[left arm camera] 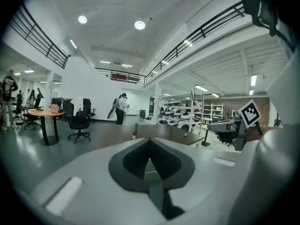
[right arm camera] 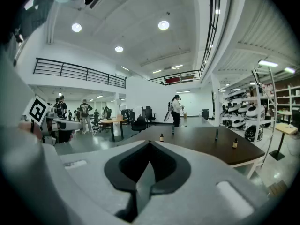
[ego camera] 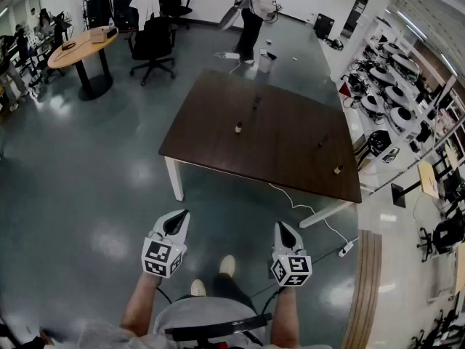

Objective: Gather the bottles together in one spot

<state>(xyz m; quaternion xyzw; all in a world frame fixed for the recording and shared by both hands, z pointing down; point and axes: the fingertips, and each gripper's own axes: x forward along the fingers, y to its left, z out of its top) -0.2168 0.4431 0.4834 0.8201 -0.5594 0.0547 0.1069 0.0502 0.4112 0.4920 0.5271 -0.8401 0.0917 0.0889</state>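
– so where are the bottles sitting right now?
– all four are on the dark table [ego camera: 211,122], spread out, none touching. a small amber bottle [ego camera: 237,128] stands left of the middle, and a tall dark bottle [ego camera: 256,102] stands behind it, nearer the far edge. over on the right side there's a second dark bottle [ego camera: 322,142], upright going by the right gripper view, and a second amber bottle [ego camera: 338,169] near the front right corner.
– and the grippers?
– both are low in the head view, well short of the table, over the grey floor [ego camera: 87,180]. the left gripper [ego camera: 182,214] has its jaws pressed together, tips meeting, nothing between them. the right gripper [ego camera: 282,226] is the same deal, clamped closed and empty. both aim toward the table, tipped a bit downward.
– anything else around?
– a person [ego camera: 254,13] is standing past the table's far end. a black office chair [ego camera: 152,46] and a round wooden table [ego camera: 81,49] are off to the left. a white cable [ego camera: 305,209] trails on the floor below the table's near edge toward a power strip [ego camera: 346,249]. racks of white gear [ego camera: 385,86] line the right side.
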